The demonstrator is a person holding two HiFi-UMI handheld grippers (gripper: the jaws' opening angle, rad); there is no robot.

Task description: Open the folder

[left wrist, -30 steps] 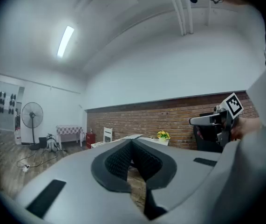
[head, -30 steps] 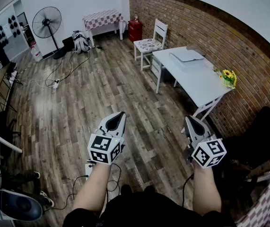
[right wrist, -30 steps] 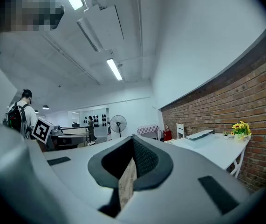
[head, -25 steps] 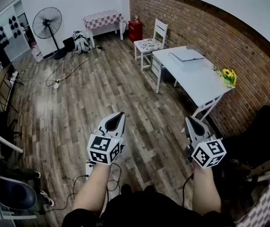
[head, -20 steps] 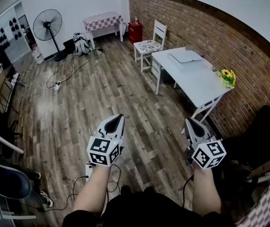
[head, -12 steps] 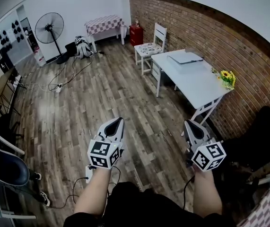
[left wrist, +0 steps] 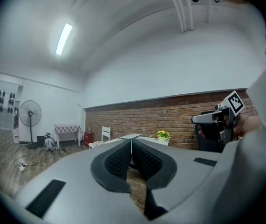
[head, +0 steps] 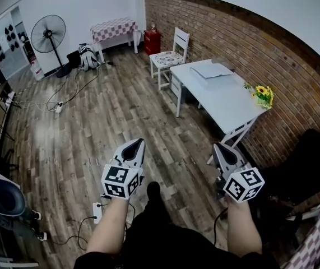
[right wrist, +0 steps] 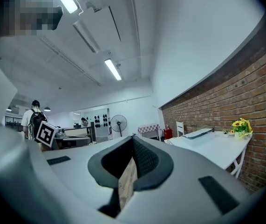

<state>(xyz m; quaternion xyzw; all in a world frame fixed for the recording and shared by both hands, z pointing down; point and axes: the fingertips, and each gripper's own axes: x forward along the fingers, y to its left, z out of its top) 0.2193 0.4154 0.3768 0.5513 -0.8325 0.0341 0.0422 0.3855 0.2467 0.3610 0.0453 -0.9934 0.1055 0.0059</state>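
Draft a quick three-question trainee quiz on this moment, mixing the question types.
1. True or false: the folder lies on the white table, and neither tool touches it.
2. How do the jaws of the left tool and the right tool stand? A: both shut, with nothing held. B: both wide open. C: the left shut on the folder.
3. Fill the gap: the yellow flowers stand on the side of the table nearest the ____ wall.

Key: 1 true; 2 A; 3 brick.
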